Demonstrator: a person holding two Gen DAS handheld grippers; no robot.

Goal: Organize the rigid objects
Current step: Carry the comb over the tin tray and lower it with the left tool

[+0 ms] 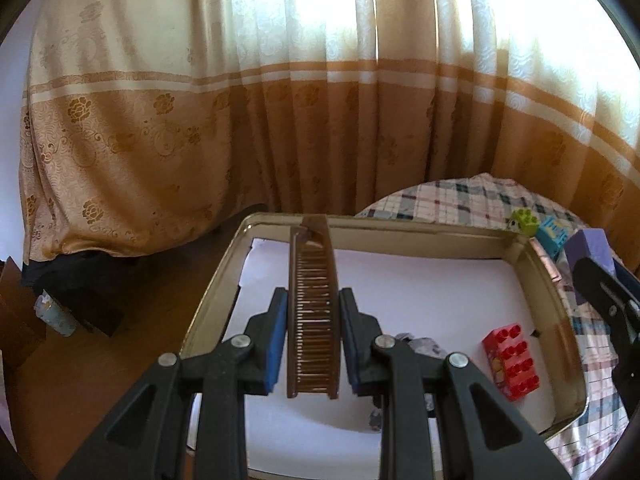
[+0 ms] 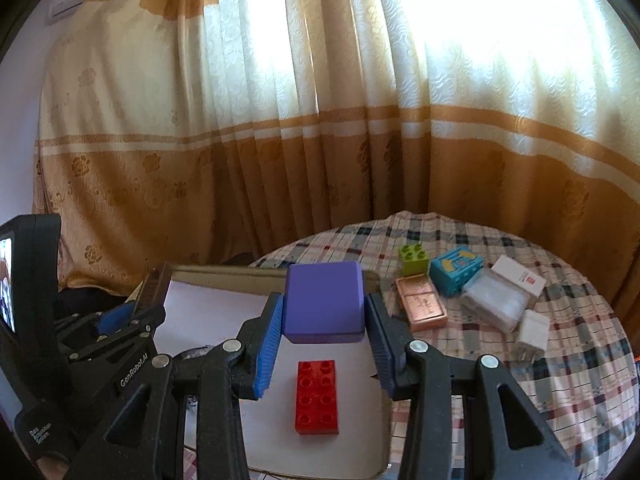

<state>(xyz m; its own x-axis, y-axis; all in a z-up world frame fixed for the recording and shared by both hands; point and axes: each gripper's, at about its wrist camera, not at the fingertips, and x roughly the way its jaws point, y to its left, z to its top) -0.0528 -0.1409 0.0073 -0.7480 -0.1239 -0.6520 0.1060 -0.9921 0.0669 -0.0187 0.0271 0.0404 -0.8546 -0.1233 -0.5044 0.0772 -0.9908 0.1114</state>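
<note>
Curtain-backed plaid table (image 2: pixel 520 380): tray (image 1: pixel 400 226), left gripper (image 1: pixel 313 344) clamping comb (image 1: pixel 313 308), right gripper (image 2: pixel 324 344) clamping purple block (image 2: pixel 324 300).

The left gripper (image 1: pixel 313 340), black-armed with blue pads, is clamped on a long brown plastic comb (image 1: pixel 312 312) that points away from the camera, its fine teeth facing up. Comb and gripper hang over a shallow rectangular metal tray (image 1: pixel 400 227) lined with white paper. A red studded plastic building brick (image 1: pixel 511 361) lies on the paper near the tray's right wall. At the right edge, the right gripper (image 1: pixel 600 280) holds a purple block (image 1: pixel 594 252). Beyond the tray's far right corner, a green studded brick (image 1: pixel 523 220) and a blue box (image 1: pixel 554 236) sit on a checked tablecloth (image 1: pixel 448 200). A cream and orange flowered curtain (image 1: pixel 280 100) hangs behind.
</note>
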